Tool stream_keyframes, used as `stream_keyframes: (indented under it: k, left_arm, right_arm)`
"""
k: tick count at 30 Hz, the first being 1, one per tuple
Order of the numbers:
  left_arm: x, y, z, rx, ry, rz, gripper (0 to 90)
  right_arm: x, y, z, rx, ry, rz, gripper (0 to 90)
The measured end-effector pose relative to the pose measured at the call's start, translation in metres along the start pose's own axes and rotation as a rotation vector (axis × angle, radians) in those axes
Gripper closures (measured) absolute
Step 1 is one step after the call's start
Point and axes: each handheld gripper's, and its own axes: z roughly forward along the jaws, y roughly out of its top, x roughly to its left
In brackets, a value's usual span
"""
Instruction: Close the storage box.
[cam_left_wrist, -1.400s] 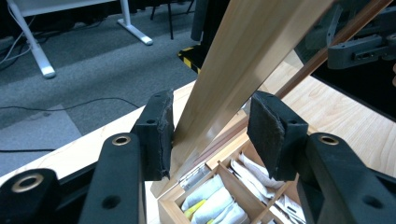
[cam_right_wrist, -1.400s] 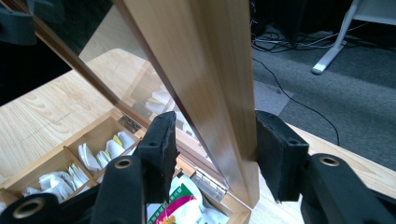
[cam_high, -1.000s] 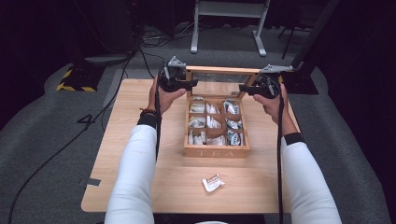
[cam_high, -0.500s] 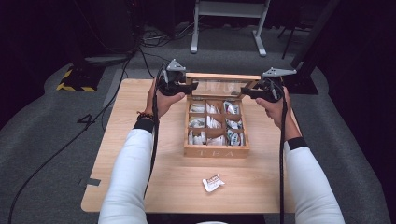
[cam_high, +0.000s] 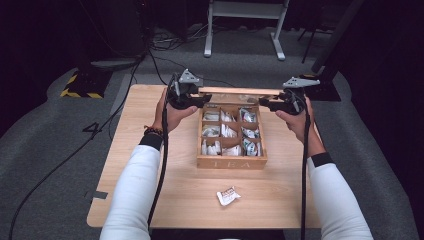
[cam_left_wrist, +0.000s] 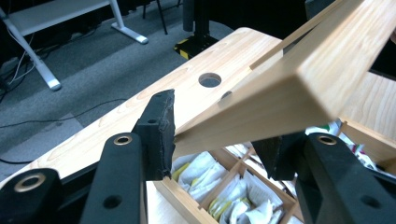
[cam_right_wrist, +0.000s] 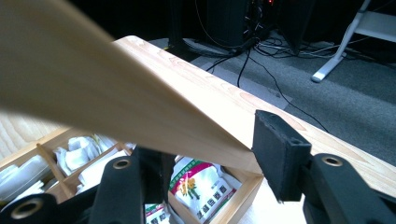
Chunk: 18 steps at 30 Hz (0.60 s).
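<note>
Wooden and stiff, the lid (cam_high: 235, 91) of the tea box (cam_high: 231, 161) should handle as a light, rigid board on hinges, so I judge the two front corners the right places to take it, and level, or it may twist. My left hand-held gripper (cam_high: 204, 99) is pinching the lid's left corner; in the left gripper view its pads clamp the pale edge (cam_left_wrist: 243, 126). My right hand-held gripper (cam_high: 263, 103) sits at the lid's right corner, jaws having just eased wider; in the right gripper view the edge (cam_right_wrist: 154, 116) runs between the pads and I cannot tell whether both press. That lid stands half raised over the box's far side, above compartments stuffed with white tea bags (cam_high: 222, 131). One loose sachet (cam_high: 228, 195) lies on the desk (cam_high: 150, 150), nearer me than the box.
</note>
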Motion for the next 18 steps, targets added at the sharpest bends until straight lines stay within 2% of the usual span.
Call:
stream_keyframes:
  k: [2,8,15,18]
  left_arm:
    - [-0.003,-0.001,-0.001,0.009,0.002,0.019,52.1]
    - [-0.009,-0.006,-0.003,0.021,-0.002,0.028,51.4]
    - [-0.015,-0.011,-0.005,0.022,-0.012,0.044,49.8]
    - [-0.018,-0.013,-0.006,0.027,-0.004,0.057,49.4]
  right_arm:
    - [0.001,-0.002,-0.001,0.0,0.006,-0.002,48.2]
    - [0.005,-0.008,-0.006,-0.004,0.014,0.014,46.8]
    - [0.01,-0.012,-0.01,0.007,0.028,-0.001,43.6]
    - [0.012,-0.013,-0.012,0.005,0.033,-0.006,42.6]
